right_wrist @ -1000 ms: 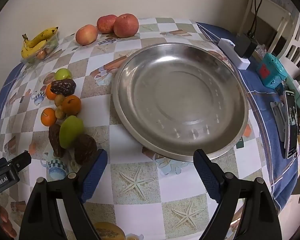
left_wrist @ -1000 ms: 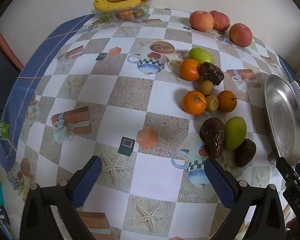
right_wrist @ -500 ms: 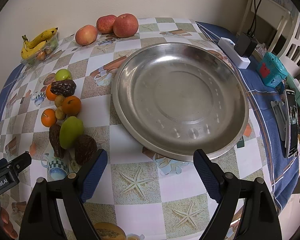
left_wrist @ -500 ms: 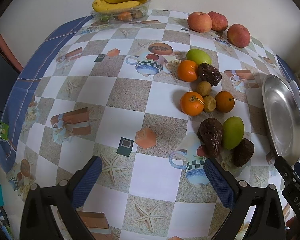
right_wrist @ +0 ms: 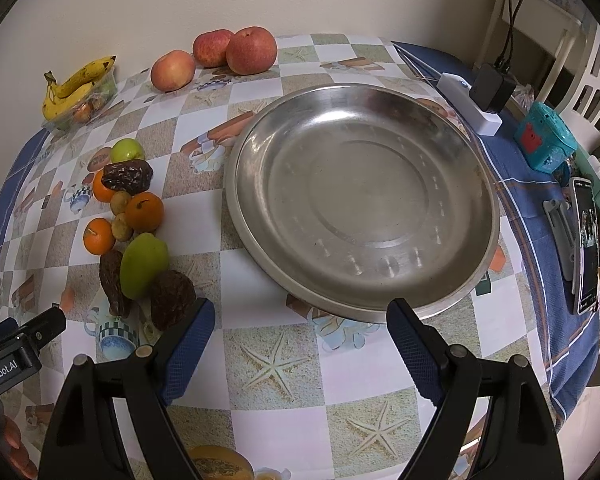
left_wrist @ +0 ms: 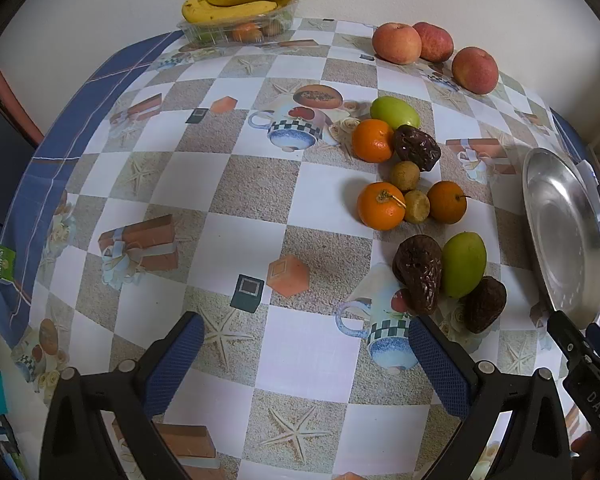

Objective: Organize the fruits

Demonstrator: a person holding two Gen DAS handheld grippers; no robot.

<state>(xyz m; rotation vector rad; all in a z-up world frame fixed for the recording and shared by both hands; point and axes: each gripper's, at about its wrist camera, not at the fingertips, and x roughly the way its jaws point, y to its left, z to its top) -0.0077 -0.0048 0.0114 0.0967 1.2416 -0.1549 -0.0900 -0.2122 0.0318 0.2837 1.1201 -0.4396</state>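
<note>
Lying between the two grippers, the loose fruit cluster (left_wrist: 416, 200) sits mid-table, just left of the steel plate (right_wrist: 364, 308) near the right edge. The left gripper (left_wrist: 304, 364) hangs above bare tablecloth (left_wrist: 220, 184) with jaws wide, the nearest brown fruit (left_wrist: 418, 272) just beyond its right finger. The right gripper (right_wrist: 300, 344) gapes wide over the plate's near rim, holding nothing. Nothing has shifted since the earlier frames; both grippers hold steady.

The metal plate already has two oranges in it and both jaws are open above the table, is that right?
Not quite. The metal plate holds nothing, as the right wrist view shows; the oranges lie on the tablecloth beside it. Both sets of jaws are indeed open.
</note>
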